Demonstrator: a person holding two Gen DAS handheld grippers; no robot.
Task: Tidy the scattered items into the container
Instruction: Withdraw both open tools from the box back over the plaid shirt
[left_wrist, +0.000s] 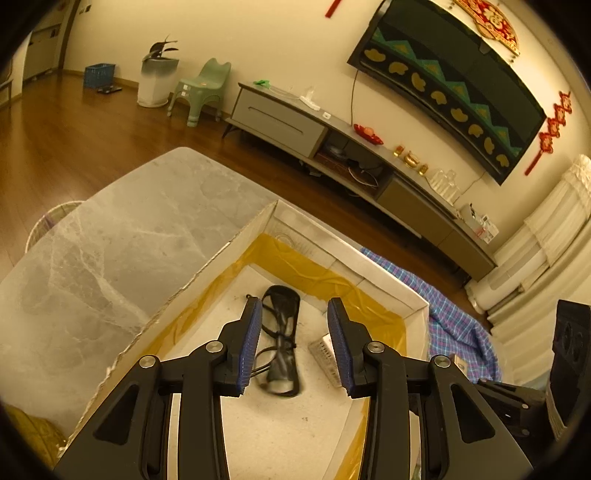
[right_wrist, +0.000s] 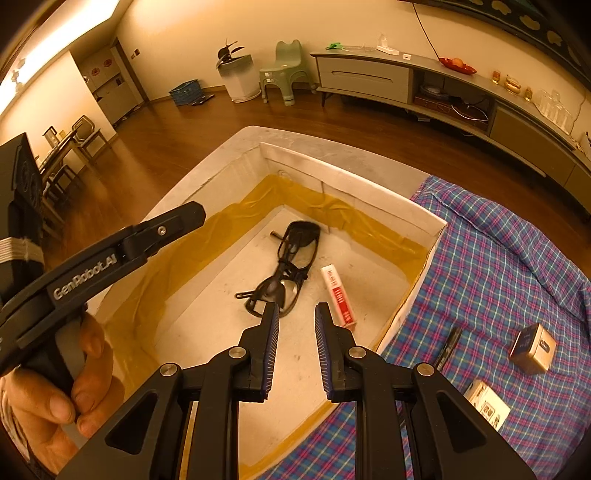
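Glasses (left_wrist: 281, 339) in box (left_wrist: 192, 280) below left tongs (left_wrist: 294, 332) | both tongs apart, empty

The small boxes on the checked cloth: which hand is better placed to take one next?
Probably the right. The right gripper, open and empty, hangs beside the checked cloth, where the small boxes lie. The left gripper hangs over the container.

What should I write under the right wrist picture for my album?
Open right gripper above a white box holding glasses and a tube.

Black hand-held gripper (right_wrist: 295, 347) (blue ribbed pads (right_wrist: 272, 347), silver screws (right_wrist: 236, 352))
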